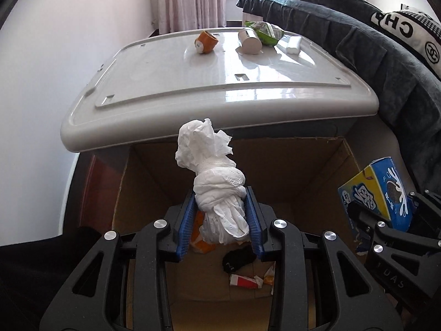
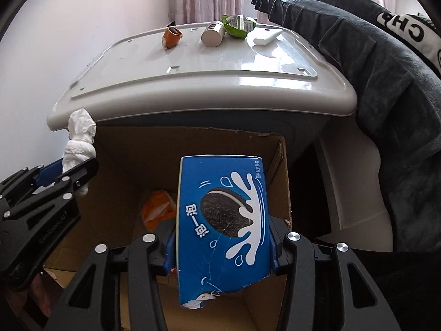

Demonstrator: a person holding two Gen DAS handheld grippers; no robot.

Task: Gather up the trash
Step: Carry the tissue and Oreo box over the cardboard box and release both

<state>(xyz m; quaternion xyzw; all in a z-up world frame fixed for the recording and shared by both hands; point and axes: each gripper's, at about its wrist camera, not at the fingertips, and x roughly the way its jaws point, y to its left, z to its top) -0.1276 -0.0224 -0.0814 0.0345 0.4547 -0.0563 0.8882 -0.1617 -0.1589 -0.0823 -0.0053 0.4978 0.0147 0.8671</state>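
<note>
1. The blue cookie box (image 2: 223, 229) carries a picture of a dark sandwich cookie in a white milk splash. Chinese characters run along it, too small and turned to read. Its near end is torn and ragged. In the left wrist view the same box shows a yellow side panel.
2. The right tongs (image 2: 223, 251) are clamped on the cookie box, holding it over the open cardboard box (image 2: 285, 182).
3. The left tongs (image 1: 220, 215) grip a crumpled white tissue wad (image 1: 212, 171) between their blue pads, also above the cardboard box. The wad rises past the pad tips and hangs below them.
4. The black frame of the left tongs bears faint embossed lettering in the right wrist view; it cannot be read with confidence.
5. A dark throw (image 1: 372, 63) beside the counter shows the white letters "CH" and an interlocked double-C logo; the rest is cut off by the frame edge.
6. Inside the cardboard box lie an orange wrapper (image 2: 158, 207), a red-and-white wrapper (image 1: 245, 280) and a black scrap (image 1: 237, 259), all partly hidden by the tongs.
7. On the white counter (image 1: 193, 82), at its far edge, sit an orange cup (image 1: 206, 42) on its side, a white cylinder (image 1: 249, 41), a green packet (image 1: 266, 33) and a small white tube (image 1: 292, 44). Their labels are too small to read.
</note>
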